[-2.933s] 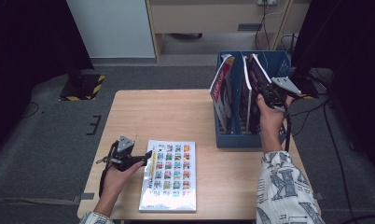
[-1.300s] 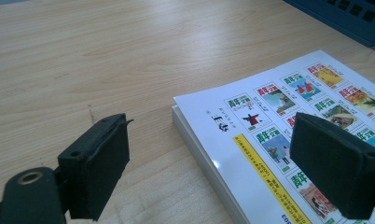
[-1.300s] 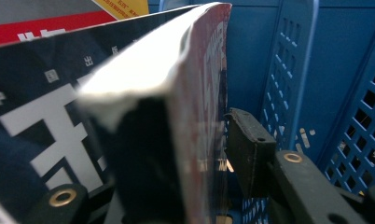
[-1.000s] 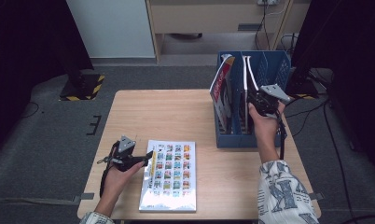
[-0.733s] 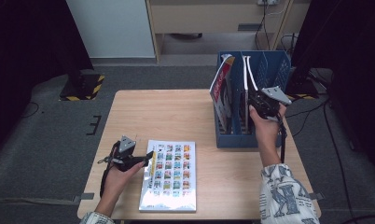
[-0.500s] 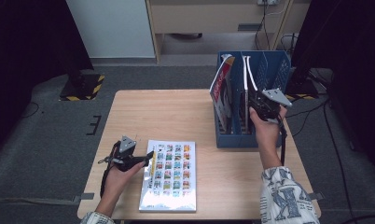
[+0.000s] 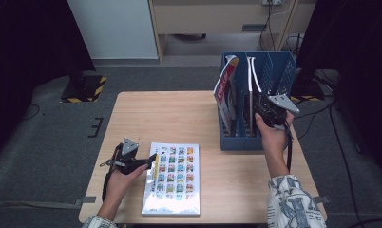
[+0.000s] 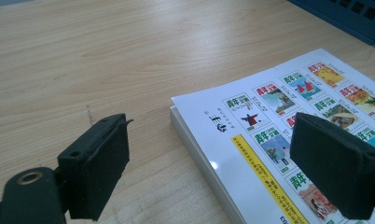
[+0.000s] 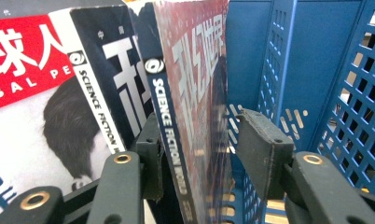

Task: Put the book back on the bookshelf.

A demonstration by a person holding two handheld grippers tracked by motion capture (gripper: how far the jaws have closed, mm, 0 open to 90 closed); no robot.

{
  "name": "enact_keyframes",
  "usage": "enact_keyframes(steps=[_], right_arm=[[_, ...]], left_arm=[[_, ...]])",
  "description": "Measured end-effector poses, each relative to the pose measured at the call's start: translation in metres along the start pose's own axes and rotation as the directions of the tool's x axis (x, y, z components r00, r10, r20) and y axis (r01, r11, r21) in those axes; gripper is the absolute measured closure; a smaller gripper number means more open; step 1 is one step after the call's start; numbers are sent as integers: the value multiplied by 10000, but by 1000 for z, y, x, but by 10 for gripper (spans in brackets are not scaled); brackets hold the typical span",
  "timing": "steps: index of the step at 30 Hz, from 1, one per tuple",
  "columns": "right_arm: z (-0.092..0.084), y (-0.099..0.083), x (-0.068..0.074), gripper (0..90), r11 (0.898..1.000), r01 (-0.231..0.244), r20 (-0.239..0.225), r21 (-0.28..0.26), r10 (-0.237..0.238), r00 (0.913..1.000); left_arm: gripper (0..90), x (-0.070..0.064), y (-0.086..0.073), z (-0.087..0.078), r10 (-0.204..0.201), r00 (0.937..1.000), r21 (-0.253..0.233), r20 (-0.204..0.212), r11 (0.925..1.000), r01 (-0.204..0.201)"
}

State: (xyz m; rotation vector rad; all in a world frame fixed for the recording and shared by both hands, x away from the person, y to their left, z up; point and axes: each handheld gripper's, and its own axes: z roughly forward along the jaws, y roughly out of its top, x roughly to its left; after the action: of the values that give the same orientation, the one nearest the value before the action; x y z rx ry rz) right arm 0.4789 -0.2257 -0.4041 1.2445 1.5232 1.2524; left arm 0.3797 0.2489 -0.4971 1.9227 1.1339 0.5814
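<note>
**Two magazines filed, one book left on the surface**

Right gripper (image 9: 195, 158) is at the blue perforated plastic file rack (image 7: 279, 71), its jaws straddling the red-covered science-fiction magazine (image 9: 195, 93) that stands upright in a middle slot. Jaws have just been opening: the left pad looks near or against the spine side, the right pad stands clear of the cover, so I read this as letting go, not a grip. Just beside it, in the next slot, leans the red-and-white magazine with the dark head picture (image 9: 41, 107).

Left gripper (image 8: 223, 163) rests low on the pale wooden surface (image 8: 106, 56), jaws wide apart, one pad on bare wood and the other over the corner of the white paperback with rows of small colour pictures (image 8: 288, 121). That book lies flat near my edge of the surface, well apart from the rack, untouched.

Step in hand, as I judge it: releasing the filed magazine. Next: back the right gripper straight out without dragging the cover, or the magazine tips. Then the flat book needs a corner lift; its edge sits flush on the wood, so the pinch will be fiddly.
</note>
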Motion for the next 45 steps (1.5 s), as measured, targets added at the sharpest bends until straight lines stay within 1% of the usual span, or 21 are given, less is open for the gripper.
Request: enact_keyframes(steps=[7,10,14,19,22,26,32,36,41,45], right_arm=[[-5,-2,0,518,10000,75,-60,-7,-75,10000],[-8,-3,2,510,9994,353,-13,6,-353,9994],[-13,-4,3,486,9989,470,-2,6,-470,9989],[-17,-6,4,475,9991,415,-76,20,-415,9991],[-19,-6,5,462,9987,510,-128,51,-509,9986],[-23,-7,6,450,9988,478,-252,68,-476,9986],[-25,-10,11,368,9988,465,-601,120,-457,9971],[-25,-12,13,308,9990,419,-695,138,-409,9967],[-29,-11,16,242,9993,321,-932,175,-304,9952],[-33,-14,17,223,9991,332,-1112,245,-302,9933]], left_arm=[[116,0,0,0,0,10000,11,2,10000,0],[115,0,0,0,1,10000,7,2,10000,-1],[115,-1,0,1,16,10000,5,1,10000,-16],[115,0,0,1,7,10000,38,-2,10000,-7],[115,-1,0,1,15,10000,16,9,10000,-15],[115,-1,0,1,12,10000,25,25,10000,-12],[115,-1,0,1,15,10000,23,32,10000,-16],[115,-1,0,1,35,10000,43,41,10000,-36],[115,-1,0,1,66,10000,91,41,9999,-66],[113,-1,0,2,67,10000,118,44,9999,-67]])
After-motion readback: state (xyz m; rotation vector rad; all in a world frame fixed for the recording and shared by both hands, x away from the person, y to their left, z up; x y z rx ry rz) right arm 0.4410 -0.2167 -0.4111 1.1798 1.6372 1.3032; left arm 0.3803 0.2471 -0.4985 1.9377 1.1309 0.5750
